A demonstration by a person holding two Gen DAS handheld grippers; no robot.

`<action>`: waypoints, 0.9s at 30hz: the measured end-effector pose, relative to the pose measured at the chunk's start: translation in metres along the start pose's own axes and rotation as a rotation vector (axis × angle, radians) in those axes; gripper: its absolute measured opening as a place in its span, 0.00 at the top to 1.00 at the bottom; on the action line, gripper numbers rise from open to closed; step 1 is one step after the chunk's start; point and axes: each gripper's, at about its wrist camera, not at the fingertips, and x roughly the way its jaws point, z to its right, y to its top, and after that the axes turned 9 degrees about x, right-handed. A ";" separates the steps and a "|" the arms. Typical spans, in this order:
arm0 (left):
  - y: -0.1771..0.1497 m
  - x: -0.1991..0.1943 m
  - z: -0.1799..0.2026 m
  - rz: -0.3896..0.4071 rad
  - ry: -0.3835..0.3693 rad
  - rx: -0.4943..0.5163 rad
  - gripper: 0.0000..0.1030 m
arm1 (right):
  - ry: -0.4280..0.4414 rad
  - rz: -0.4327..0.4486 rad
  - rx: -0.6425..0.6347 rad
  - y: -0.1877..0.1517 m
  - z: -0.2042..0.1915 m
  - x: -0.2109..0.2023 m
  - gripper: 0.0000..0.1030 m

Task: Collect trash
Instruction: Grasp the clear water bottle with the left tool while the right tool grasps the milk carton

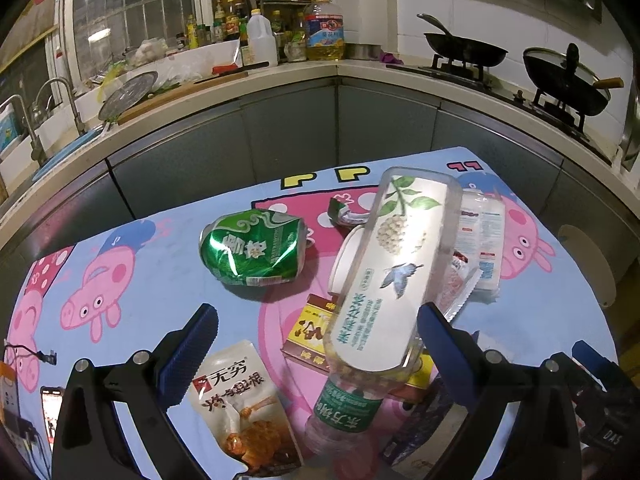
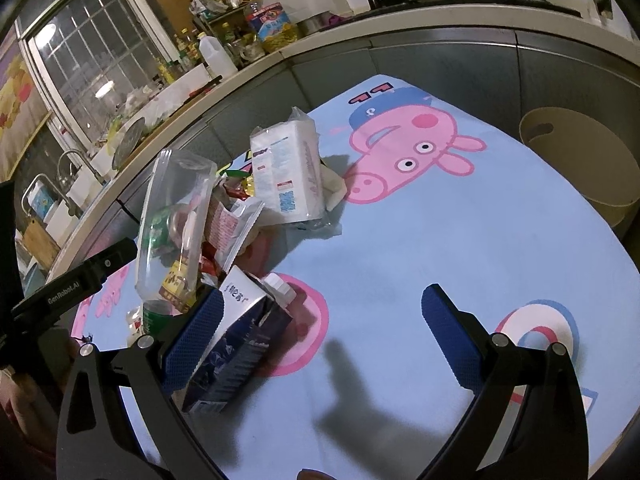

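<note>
A flattened clear plastic bottle (image 1: 392, 272) with a white and green label stands tilted between the fingers of my left gripper (image 1: 318, 336), its lower side against the right finger (image 1: 440, 340). The jaws are wide apart and not closed on it. On the cartoon tablecloth (image 1: 152, 280) lie a crushed green can (image 1: 256, 252), a snack packet (image 1: 240, 408) and a yellow and red box (image 1: 308, 332). In the right wrist view the bottle (image 2: 172, 216) leans over the trash pile. My right gripper (image 2: 324, 332) is open, with a dark blue carton (image 2: 240, 340) lying against its left finger (image 2: 200, 332).
A white tissue pack (image 2: 288, 168) stands behind the pile. A beige bin (image 2: 580, 160) sits just past the table's right edge. Kitchen counter with sink (image 1: 48, 128), bottles and two pans on a stove (image 1: 464, 52) runs behind the table.
</note>
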 end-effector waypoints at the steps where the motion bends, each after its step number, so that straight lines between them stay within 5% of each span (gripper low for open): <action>1: 0.001 0.000 0.002 0.000 0.000 0.004 0.04 | 0.002 -0.002 0.007 0.000 0.002 0.000 0.05; 27: 0.017 0.018 0.031 -0.029 0.047 0.057 0.04 | 0.026 0.002 0.086 0.008 0.037 0.000 0.05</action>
